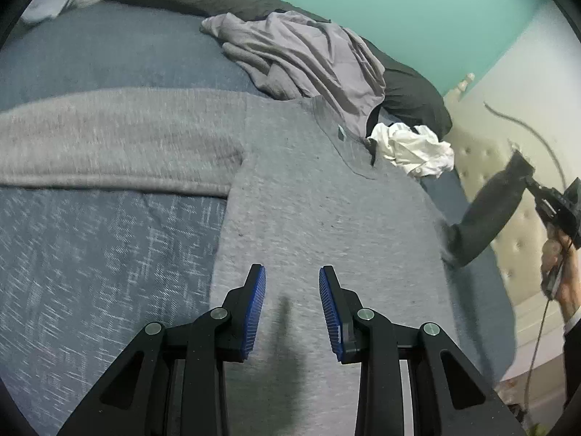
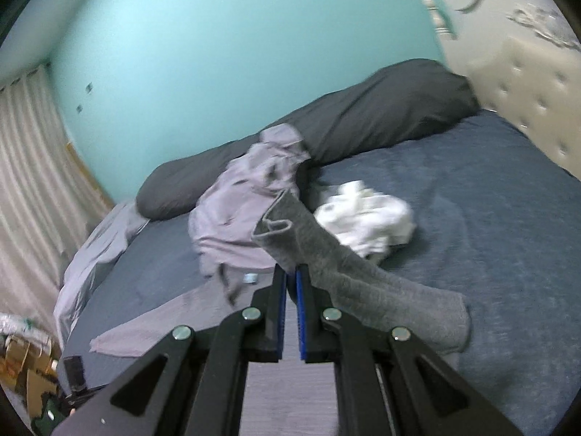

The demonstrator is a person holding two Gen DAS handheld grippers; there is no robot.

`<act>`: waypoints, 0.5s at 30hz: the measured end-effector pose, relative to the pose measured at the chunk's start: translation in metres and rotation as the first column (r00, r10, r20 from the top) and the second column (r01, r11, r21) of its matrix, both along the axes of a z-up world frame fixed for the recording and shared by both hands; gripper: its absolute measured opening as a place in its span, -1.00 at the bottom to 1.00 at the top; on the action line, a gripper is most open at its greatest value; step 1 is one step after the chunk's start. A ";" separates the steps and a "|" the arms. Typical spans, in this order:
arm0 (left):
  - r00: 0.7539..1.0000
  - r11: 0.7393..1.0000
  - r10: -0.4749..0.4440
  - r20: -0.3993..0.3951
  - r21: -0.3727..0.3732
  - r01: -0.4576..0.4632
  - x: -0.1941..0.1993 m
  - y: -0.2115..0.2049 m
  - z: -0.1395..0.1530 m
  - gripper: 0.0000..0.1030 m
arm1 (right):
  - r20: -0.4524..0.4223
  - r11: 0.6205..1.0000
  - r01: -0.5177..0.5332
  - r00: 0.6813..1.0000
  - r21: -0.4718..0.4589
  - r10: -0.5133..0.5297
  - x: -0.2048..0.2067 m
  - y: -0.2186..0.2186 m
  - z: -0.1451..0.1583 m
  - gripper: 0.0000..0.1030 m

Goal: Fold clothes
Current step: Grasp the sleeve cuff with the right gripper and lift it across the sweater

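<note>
A grey sweater [image 1: 308, 189] lies spread flat on the blue bedcover [image 1: 90, 254], one sleeve [image 1: 109, 138] stretched out to the left. My left gripper [image 1: 292, 272] hovers over the sweater's body, open, with nothing between its blue pads. At the right edge of the left wrist view, my right gripper [image 1: 523, 163] holds the sweater's other sleeve [image 1: 486, 214] lifted off the bed. In the right wrist view the right gripper [image 2: 290, 269] is shut on that sleeve [image 2: 334, 261], and the cuff [image 2: 272, 225] sticks up past the fingertips.
A crumpled lilac garment [image 1: 308, 47] and a bunched white one [image 1: 414, 149] lie beyond the sweater's collar. Dark pillows [image 2: 381, 109] line the teal wall. A tufted cream headboard [image 2: 537, 101] stands at the right. Curtains and boxes [image 2: 25, 370] are off the bed's left side.
</note>
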State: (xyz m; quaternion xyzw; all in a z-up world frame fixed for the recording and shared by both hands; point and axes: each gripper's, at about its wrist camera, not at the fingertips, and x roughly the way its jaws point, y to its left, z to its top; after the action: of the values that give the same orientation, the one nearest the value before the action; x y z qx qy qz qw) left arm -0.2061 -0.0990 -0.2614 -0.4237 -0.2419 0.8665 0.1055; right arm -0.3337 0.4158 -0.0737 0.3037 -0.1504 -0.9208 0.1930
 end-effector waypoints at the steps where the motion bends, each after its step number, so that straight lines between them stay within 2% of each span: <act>1: 1.000 1.000 -0.001 -0.005 0.005 0.001 0.001 0.000 0.000 -0.34 | -0.001 1.000 -0.021 1.000 0.004 0.021 0.001 -0.013 0.002 -0.91; 6: 1.000 0.999 0.002 -0.015 0.039 -0.001 0.005 -0.006 -0.001 -0.35 | -0.005 0.991 -0.133 0.991 0.009 0.133 0.007 -0.073 0.007 -0.91; 9: 1.000 0.999 0.011 -0.012 0.051 -0.010 0.008 -0.012 -0.004 -0.35 | 0.012 0.981 -0.191 0.982 0.045 0.190 0.010 -0.110 0.005 -0.91; 15: 1.000 0.999 0.019 -0.025 0.050 -0.017 0.011 -0.018 -0.004 -0.35 | 0.055 0.968 -0.243 0.969 0.060 0.240 0.018 -0.157 -0.013 -0.92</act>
State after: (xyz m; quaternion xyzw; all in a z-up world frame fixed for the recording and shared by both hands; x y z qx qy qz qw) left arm -0.1951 -0.1175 -0.2651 -0.4077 -0.2658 0.8665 0.1113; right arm -0.3157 0.2583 -0.0865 0.3478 -0.0861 -0.8874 0.2900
